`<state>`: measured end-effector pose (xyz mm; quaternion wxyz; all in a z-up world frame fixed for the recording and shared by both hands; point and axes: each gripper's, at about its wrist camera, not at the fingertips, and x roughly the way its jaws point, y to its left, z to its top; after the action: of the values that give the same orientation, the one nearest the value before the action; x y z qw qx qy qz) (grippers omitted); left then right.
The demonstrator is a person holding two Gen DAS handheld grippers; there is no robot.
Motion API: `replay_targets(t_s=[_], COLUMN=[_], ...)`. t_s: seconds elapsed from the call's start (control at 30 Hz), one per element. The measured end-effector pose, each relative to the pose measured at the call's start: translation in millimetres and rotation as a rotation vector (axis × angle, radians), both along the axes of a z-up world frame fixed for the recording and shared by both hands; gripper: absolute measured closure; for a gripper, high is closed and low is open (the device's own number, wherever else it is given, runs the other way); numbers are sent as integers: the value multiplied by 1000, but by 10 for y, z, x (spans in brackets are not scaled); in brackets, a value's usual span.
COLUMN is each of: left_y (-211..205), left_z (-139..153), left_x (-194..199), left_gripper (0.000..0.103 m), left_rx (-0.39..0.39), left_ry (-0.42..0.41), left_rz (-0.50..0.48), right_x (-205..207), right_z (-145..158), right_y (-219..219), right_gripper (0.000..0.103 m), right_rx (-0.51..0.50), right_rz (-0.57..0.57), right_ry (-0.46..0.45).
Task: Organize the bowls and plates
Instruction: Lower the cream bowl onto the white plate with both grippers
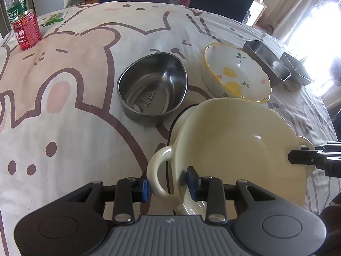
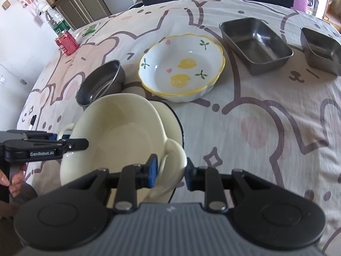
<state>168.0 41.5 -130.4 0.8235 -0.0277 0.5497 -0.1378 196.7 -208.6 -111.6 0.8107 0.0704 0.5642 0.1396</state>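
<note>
A red milk can (image 1: 27, 29) stood on the cartoon-print tablecloth (image 1: 64, 111); just behind it, a clear bottle (image 1: 16, 0), perhaps water.

Surface: cartoon tablecloth (image 2: 266, 128)
On it: steel bowl (image 1: 152, 85), floral bowl (image 2: 181, 68), two tins (image 2: 255, 44) at 1 o'clock, can (image 1: 26, 32) at 10 o'clock

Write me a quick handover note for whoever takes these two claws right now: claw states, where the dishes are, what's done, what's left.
Left claw: pads either side of the cream two-handled bowl's left handle.
Right claw: same on its right handle; whether either pinches is unclear.
The bowl sits over a white black-rimmed plate.
Separate on the tablecloth: round steel bowl, lemon-print bowl, two rectangular steel trays.
Done: cream bowl at the plate.
Left: gather the rest.
</note>
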Motion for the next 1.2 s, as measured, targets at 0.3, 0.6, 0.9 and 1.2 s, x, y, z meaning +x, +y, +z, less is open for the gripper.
replay_targets(t_s=[0.3, 0.6, 0.9, 1.2], left_y=[-28, -48, -62, -73], left_z=[3, 6, 9, 11], left_x=[-11, -15, -18, -13], left_gripper=[67, 67, 68, 70], left_rx=[21, 27, 25, 18], left_ry=[-8, -12, -15, -12], left_rz=[-22, -31, -37, -42], right_x=[-10, 7, 26, 21], right_z=[-49, -60, -78, -120], right_y=[11, 32, 49, 159], right_gripper=[70, 69, 67, 63], right_rx=[-25, -42, -60, -143], right_rz=[30, 31, 28, 63], right_ry=[20, 14, 19, -1])
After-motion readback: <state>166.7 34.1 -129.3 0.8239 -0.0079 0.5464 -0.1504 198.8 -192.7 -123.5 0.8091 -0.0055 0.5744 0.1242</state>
